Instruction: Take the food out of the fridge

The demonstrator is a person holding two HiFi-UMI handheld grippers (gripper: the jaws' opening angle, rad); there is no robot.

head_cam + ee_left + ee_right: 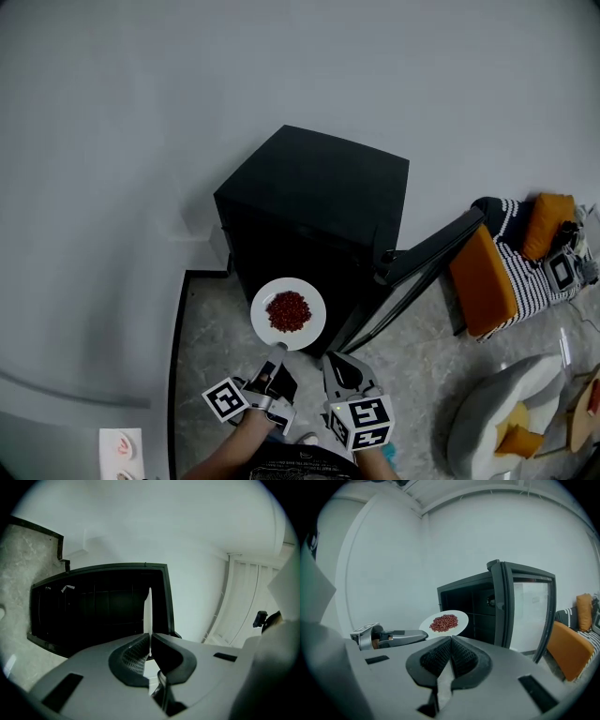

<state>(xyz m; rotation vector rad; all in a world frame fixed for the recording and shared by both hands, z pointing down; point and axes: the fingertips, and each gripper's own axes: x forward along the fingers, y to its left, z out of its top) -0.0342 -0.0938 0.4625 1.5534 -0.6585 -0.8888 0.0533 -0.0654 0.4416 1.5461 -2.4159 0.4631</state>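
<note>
A white plate (305, 331) heaped with red beans (288, 310) hangs in front of the black fridge (319, 202), whose inside (98, 613) is dark. My left gripper (278, 351) is shut on the plate's near rim. In the left gripper view the plate (148, 613) shows edge-on between the pads. The right gripper view has the plate (461, 618) and beans (444, 622) left of the open fridge door (525, 609). My right gripper (339, 359) is shut with nothing in it, just right of the left one.
The glass fridge door (427, 253) swings out to the right. An orange and striped seat (497, 267) stands beyond it, with a pale grey armchair (502, 412) at the lower right. A dark skirting edge (174, 356) borders the marble floor on the left.
</note>
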